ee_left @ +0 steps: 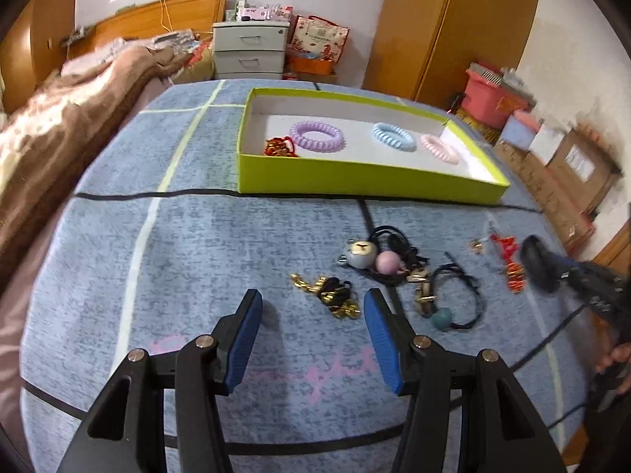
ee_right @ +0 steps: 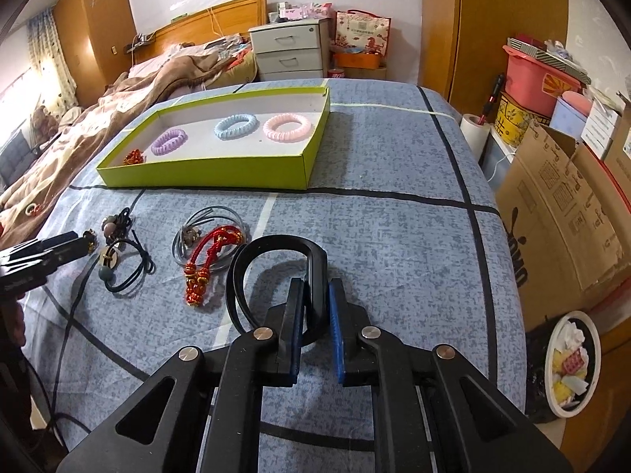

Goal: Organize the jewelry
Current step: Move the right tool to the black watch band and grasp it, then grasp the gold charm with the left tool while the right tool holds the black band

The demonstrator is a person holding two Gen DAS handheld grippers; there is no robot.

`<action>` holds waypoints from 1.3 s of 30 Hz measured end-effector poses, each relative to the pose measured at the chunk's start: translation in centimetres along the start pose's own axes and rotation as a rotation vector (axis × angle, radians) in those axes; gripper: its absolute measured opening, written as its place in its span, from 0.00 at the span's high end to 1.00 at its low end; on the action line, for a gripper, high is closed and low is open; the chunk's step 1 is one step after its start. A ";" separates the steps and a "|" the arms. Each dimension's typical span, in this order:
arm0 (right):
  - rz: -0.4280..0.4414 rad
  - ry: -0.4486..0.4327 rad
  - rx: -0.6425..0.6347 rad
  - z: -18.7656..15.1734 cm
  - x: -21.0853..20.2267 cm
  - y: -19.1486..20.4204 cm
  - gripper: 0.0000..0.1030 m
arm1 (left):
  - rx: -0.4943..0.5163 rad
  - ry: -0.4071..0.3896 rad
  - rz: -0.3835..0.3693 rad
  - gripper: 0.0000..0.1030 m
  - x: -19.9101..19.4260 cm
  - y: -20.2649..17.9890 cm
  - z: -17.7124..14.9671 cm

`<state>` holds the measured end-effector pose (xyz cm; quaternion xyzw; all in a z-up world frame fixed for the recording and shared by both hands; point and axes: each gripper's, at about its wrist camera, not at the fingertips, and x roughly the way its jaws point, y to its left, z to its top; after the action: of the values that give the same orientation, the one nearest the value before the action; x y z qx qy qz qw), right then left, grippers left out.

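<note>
My right gripper is shut on one arm of a black headband, whose arch rests on the blue bedspread. My left gripper is open and hangs low over the bedspread, with a black-and-gold hair tie just ahead of its fingertips. A green box at the back holds purple, blue and pink coil ties and a red-gold piece. Loose on the spread lie a red knotted bracelet, grey loop ties, a bear-and-ball tie and a teal-bead tie.
A brown blanket is heaped at the left of the bed. Cardboard boxes and a waste bin stand past the bed's right edge. A black cable trails across the spread near the left side.
</note>
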<state>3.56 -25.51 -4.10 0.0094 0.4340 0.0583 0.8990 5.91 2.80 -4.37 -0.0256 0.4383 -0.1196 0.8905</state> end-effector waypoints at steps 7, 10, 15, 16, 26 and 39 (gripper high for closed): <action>0.011 -0.005 0.007 -0.1 -0.2 0.2 0.88 | 0.021 -0.003 0.030 0.46 0.5 -0.3 0.3; 0.013 -0.008 0.008 -0.1 -0.2 0.2 0.88 | 0.049 0.001 0.066 0.46 0.9 -1.1 0.5; 0.022 -0.011 0.024 -0.2 -0.3 0.1 0.87 | 0.053 -0.006 0.069 0.53 0.9 -1.5 0.4; 0.023 -0.011 0.024 -0.2 -0.3 0.1 0.87 | 0.051 -0.008 0.071 0.60 0.8 -1.4 0.4; 0.023 -0.011 0.027 -0.2 -0.3 0.2 0.88 | 0.053 -0.013 0.045 0.83 0.5 -1.4 0.4; 0.032 -0.030 0.034 0.1 -0.9 0.6 0.88 | 0.023 -0.060 -0.001 0.83 -0.6 -0.6 0.7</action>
<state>3.07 -25.05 -3.29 0.0326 0.4212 0.0653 0.9040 5.94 2.37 -3.37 -0.0193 0.4102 -0.1242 0.9033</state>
